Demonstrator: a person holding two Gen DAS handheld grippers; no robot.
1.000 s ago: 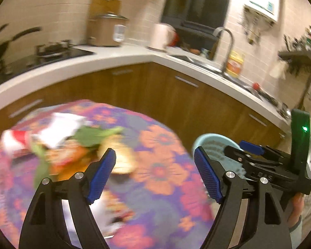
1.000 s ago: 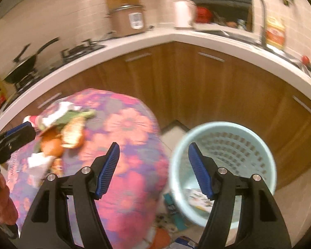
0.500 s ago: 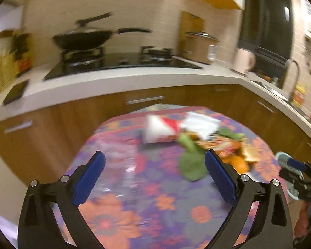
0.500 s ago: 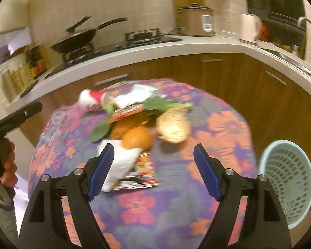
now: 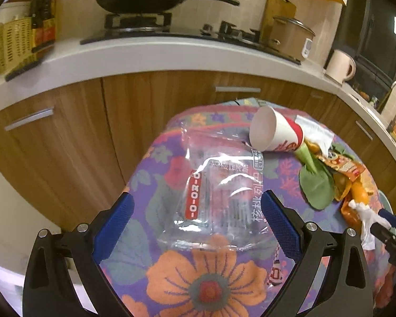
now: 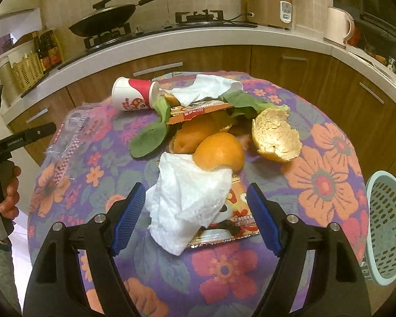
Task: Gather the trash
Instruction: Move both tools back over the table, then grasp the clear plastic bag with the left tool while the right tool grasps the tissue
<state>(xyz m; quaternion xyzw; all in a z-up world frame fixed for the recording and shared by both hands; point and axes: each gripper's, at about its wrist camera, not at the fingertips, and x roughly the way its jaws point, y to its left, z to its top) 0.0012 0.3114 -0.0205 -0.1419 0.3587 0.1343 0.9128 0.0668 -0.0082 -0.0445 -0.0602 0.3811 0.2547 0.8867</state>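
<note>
Now | left gripper (image 5: 196, 220) wide, empty | right gripper (image 6: 195, 218) parted, empty | clear wrapper (image 5: 219, 190) "O-KO-I-O"

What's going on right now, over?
Left tongs open over clear plastic bag. Right tongs open around white tissue. Nothing gripped. Bin at right, path clear.

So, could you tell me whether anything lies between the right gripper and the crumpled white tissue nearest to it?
Nothing visible does. The right gripper is open, and the white tissue lies directly between its blue pads on the floral tablecloth, partly covering a snack wrapper.
</note>
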